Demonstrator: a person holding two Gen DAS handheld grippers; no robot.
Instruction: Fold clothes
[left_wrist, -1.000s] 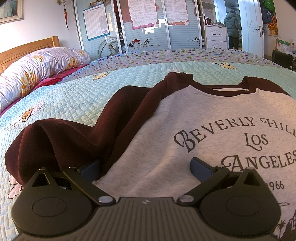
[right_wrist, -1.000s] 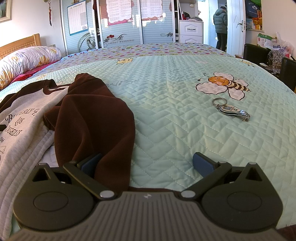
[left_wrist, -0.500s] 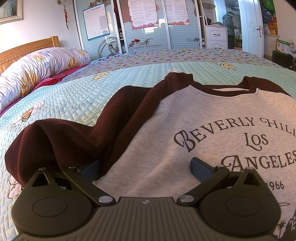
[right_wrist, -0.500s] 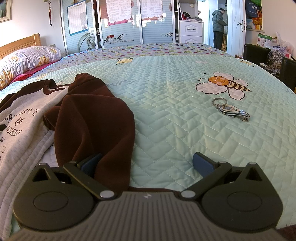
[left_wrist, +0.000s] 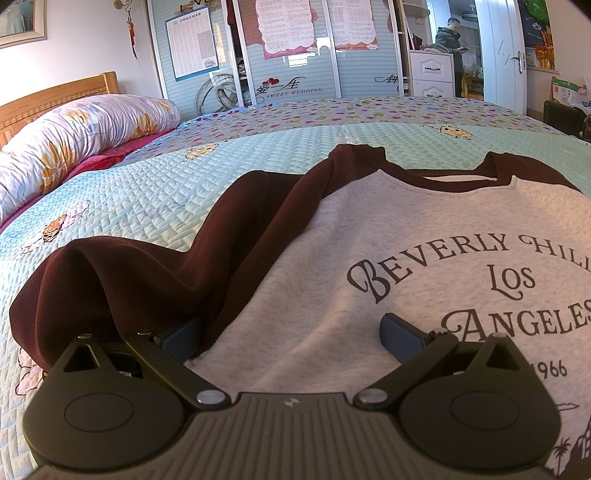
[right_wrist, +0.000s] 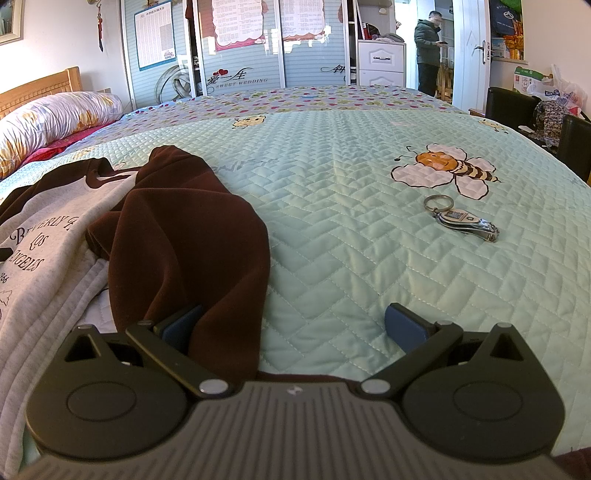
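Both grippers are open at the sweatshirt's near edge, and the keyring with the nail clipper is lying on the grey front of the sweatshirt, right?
Not quite. The keyring with the nail clipper lies on the green bedspread, well clear of the sweatshirt, as the right wrist view shows. Left gripper and right gripper are open.

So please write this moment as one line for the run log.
stage: before first fold | sweatshirt: flat on bed | left gripper: open | right gripper: open, over sleeve | nail clipper: beside

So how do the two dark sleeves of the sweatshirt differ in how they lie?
The left sleeve stretches sideways from the shoulder, rumpled, onto the quilt. The right sleeve is bunched in a heap beside the grey body. Both are dark maroon and reach the near fingers of open tongs.
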